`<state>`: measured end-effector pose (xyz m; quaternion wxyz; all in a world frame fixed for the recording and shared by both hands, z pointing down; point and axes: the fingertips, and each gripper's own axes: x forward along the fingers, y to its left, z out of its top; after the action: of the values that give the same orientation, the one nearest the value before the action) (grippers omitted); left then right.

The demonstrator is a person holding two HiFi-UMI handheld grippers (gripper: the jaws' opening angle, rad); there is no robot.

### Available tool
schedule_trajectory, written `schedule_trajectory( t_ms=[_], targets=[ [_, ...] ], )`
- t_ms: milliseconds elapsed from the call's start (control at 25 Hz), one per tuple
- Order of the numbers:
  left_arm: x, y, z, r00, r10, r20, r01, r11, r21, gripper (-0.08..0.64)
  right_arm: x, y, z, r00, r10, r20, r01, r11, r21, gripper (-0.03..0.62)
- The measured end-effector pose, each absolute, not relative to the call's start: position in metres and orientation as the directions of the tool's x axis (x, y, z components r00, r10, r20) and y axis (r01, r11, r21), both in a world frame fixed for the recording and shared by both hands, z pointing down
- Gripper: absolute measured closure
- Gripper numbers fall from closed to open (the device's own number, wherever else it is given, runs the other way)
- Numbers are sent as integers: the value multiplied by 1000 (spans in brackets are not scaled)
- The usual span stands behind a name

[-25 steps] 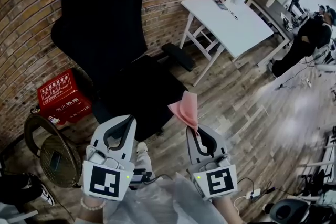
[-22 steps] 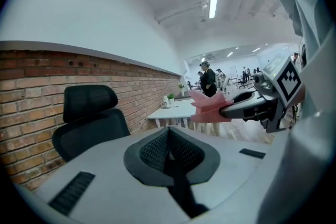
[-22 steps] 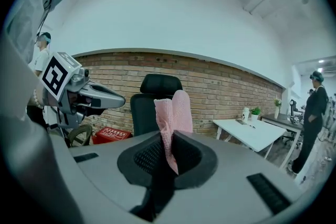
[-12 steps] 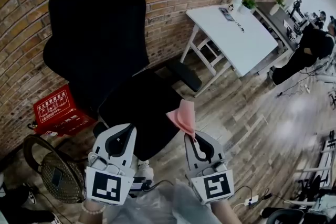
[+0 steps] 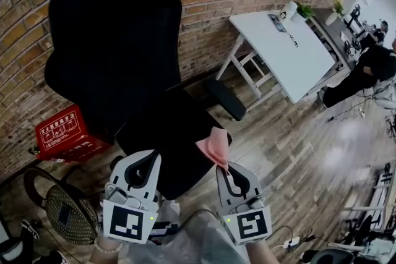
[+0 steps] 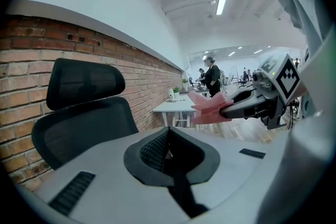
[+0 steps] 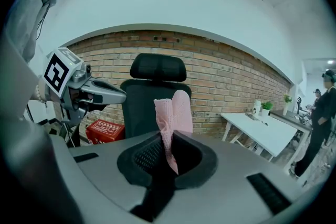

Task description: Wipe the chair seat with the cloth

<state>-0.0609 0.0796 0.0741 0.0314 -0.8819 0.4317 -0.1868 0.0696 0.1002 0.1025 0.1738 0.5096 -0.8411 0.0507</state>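
A black office chair stands against the brick wall, its seat (image 5: 167, 133) just beyond both grippers and its tall backrest (image 5: 111, 34) behind. My right gripper (image 5: 224, 167) is shut on a pink cloth (image 5: 214, 145) that sticks up from its jaws above the seat's right front edge. In the right gripper view the cloth (image 7: 170, 120) stands folded between the shut jaws, with the chair backrest (image 7: 152, 99) behind it. My left gripper (image 5: 147, 157) is shut and holds nothing, at the seat's front left. The left gripper view shows the chair (image 6: 79, 113) and the right gripper with the cloth (image 6: 207, 107).
A red box (image 5: 62, 133) sits on the floor left of the chair. A round wicker thing (image 5: 62, 210) lies at lower left. A white table (image 5: 288, 52) stands to the right, with a person (image 5: 365, 65) beyond it. The chair's armrest (image 5: 226, 99) juts right. Cables lie on the wooden floor.
Both grippers and the head have moved closer to the chair. The pink cloth now hangs over the seat's front right edge. Both grippers stay shut.
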Motion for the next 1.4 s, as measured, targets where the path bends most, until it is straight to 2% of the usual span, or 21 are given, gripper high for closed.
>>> schedule_trajectory(
  t_ms=[480, 1000, 1320, 1400],
  targets=[
    [-77, 24, 137, 501, -800, 331, -786, -581, -213, 541, 73, 47, 202, -414, -778, 473, -869, 493, 51, 535],
    [-34, -23, 228, 461, -789, 406, -772, -583, -254, 541, 150, -6, 346, -313, -716, 624, -921, 390, -15, 535],
    [-16, -35, 292, 411, -789, 456, -800, -552, -234, 541, 187, -22, 434, -293, -664, 688, -937, 342, -69, 535],
    [-12, -38, 308, 391, -796, 462, -842, -512, -171, 541, 192, -26, 451, -294, -655, 696, -939, 335, -81, 535]
  ],
)
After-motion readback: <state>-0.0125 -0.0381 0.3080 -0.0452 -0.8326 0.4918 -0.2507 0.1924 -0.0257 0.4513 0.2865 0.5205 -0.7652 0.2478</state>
